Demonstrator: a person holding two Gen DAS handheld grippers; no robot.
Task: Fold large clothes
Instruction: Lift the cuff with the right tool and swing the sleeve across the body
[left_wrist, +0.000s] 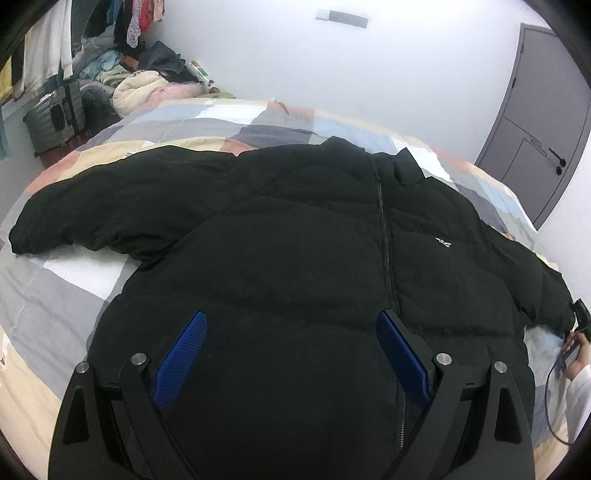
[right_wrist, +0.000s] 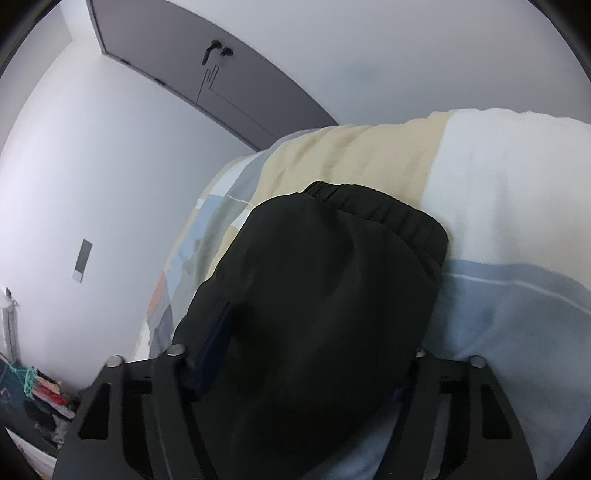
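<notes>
A black puffer jacket (left_wrist: 295, 229) lies front up on the patchwork bedspread (left_wrist: 74, 280), zip closed, both sleeves spread out. My left gripper (left_wrist: 291, 332) is open above the jacket's lower front, its blue pads (left_wrist: 184, 354) wide apart and empty. In the right wrist view the jacket's sleeve (right_wrist: 325, 280) with its elastic cuff (right_wrist: 384, 210) fills the space between the fingers of my right gripper (right_wrist: 314, 332). The jaws stand wide, one on each side of the sleeve. The right finger is mostly hidden by the fabric. The right gripper also shows at the far right edge of the left wrist view (left_wrist: 580, 321).
The bed (right_wrist: 498, 177) carries a quilt of beige, grey, white and blue patches. A pile of clothes (left_wrist: 122, 74) and a grey suitcase (left_wrist: 55, 114) stand at the far left. A grey door (left_wrist: 535, 122) is on the right wall.
</notes>
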